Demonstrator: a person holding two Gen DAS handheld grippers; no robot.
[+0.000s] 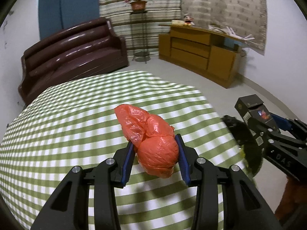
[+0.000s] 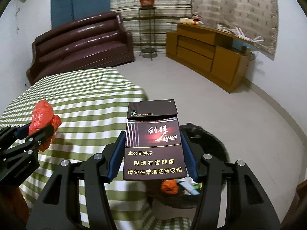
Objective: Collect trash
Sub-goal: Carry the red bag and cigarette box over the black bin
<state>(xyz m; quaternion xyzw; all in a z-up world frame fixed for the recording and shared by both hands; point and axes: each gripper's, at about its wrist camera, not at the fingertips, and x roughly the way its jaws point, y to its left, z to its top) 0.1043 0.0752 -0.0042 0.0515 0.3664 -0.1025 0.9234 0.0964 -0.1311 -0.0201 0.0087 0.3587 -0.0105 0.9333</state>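
Observation:
My left gripper (image 1: 155, 141) is shut on a crumpled orange plastic bag (image 1: 151, 140) and holds it just above the green-checked tablecloth (image 1: 67, 124). My right gripper (image 2: 152, 134) is shut on a dark cigarette pack (image 2: 153, 145) with its lid flipped open, held above a black-lined trash bin (image 2: 216, 143) beside the table. The bin holds orange plastic and paper scraps. The left gripper with the bag (image 2: 43, 117) shows at the left of the right wrist view. The right gripper with the pack (image 1: 255, 113) shows at the right of the left wrist view.
A brown leather sofa (image 1: 71, 57) stands behind the table. A wooden cabinet (image 1: 201, 53) is at the back right, a plant stand (image 1: 139, 28) between them. Pale floor (image 2: 211, 99) lies right of the table around the bin (image 1: 243, 140).

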